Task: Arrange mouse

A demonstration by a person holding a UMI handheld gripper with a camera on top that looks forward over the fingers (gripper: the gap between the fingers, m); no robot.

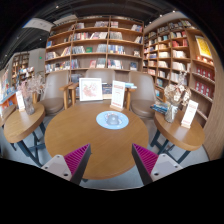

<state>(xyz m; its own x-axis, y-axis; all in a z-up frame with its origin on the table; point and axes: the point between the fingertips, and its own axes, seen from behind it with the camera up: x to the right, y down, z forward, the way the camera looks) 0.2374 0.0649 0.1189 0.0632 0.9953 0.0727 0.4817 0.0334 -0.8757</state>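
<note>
Wooden bookshelves (95,45) fill the far wall and run on along the right side, packed with books; this looks like a library or bookshop reading area. Below them, chairs (70,93) ring a round wooden table (65,135), the main work surface, directly ahead of the gripper (111,160). Side tables stand to either flank: one on the left (20,122), one on the right (180,135) carrying what looks like a vase of flowers (172,98) and a card. At the far rim of the round table, two upright display signs (91,89) (118,95). Near the table's centre, a round pale-blue mat (112,120), probably a mouse pad, with a small grey object on it that may be the mouse (113,120); too small to confirm. Gripper fingers stand wide apart, magenta pads (76,157) showing on both inner faces, nothing between them; the mat lies beyond the fingertips, well apart. Judgement: the task is at its opening, the approach step, with nothing grasped. The next move calls for advancing forward and down over the table toward the mat, keeping the fingers spread, centring them either side of the small object, and staying clear of the signs behind.
</note>
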